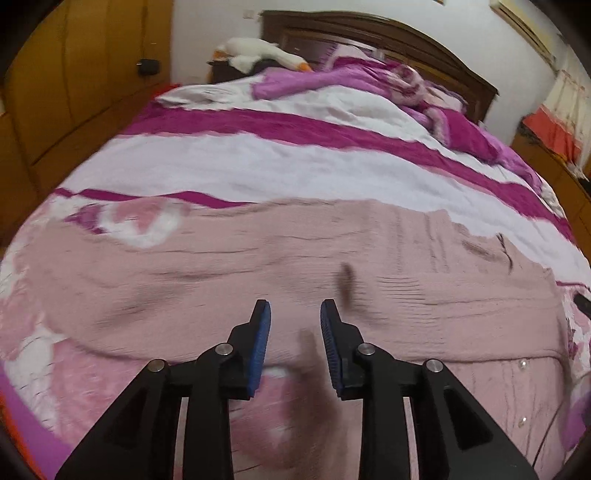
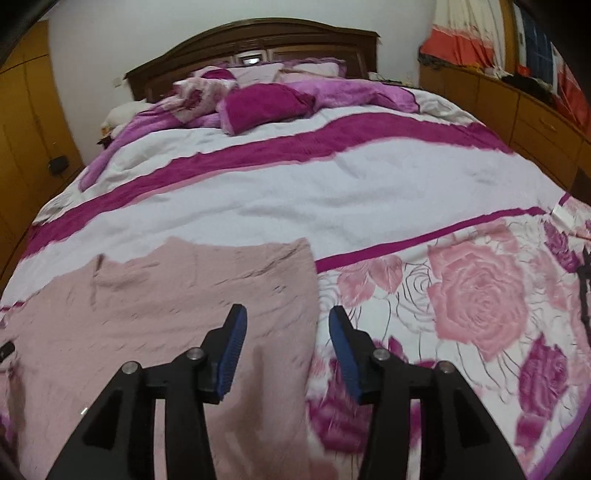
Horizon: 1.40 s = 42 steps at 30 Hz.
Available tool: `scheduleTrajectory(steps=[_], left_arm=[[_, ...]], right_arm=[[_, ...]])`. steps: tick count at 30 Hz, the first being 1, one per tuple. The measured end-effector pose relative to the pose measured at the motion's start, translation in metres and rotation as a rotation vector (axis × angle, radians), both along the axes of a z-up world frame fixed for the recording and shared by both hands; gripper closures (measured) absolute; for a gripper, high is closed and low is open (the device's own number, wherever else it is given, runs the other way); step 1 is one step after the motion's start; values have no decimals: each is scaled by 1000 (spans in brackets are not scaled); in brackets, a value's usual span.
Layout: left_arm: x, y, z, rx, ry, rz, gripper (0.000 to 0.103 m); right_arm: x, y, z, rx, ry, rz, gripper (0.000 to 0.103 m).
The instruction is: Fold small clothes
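1. Left wrist view: the left gripper (image 1: 295, 306) is sitting nearest the camera, its blue pads (image 1: 258, 343) standing visibly apart with nothing between them, hanging above the pink knitted garment (image 1: 258, 266). The garment is lying spread flat across the near part of the bed (image 1: 280, 162), and only this view is showing its row of pale buttons (image 1: 521, 365) at the right edge. A white stuffed goose (image 1: 266, 53) is lying by the dark headboard (image 1: 369, 33).
2. Right wrist view: the right gripper (image 2: 286, 314) is standing partly open and empty, hanging over the garment's right edge (image 2: 310, 295). Only this view is showing the rose-printed cover (image 2: 480, 295) beside the garment, a magenta pillow (image 2: 266, 105) and wooden drawers (image 2: 535, 122) on the right.
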<state>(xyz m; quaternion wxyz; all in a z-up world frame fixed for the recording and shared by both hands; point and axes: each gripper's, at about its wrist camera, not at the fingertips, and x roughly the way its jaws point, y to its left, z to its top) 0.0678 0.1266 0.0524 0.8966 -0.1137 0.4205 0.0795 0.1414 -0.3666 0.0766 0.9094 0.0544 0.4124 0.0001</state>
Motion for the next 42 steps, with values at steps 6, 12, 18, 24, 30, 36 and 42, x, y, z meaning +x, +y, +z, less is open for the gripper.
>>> scheduleTrajectory(steps=[6,12,18,24,30,36,42], left_arm=[[-29,56,4,-4,-3,151,94],[-51,118,-3,-62,-9,331,94],[-65,151,-21,-168,6,366,93],[-63,168,-39,-342,-19,388,89],[-65,183,-48,-479,-84,434,88],[-57,186,-49,-483,-98,427,88],[-48,191,-53,-497,-100,424,88]], right_arm=[[-40,22,24,20,29,78,48],[-68,45,22,64,78,140,46],[-85,71,-3,60,116,162,46],[-88,81,-38,42,182,132,45],[-91,82,-62,35,204,103,42],[-90,81,-68,42,196,95,38],[-87,82,-69,38,191,101,34]])
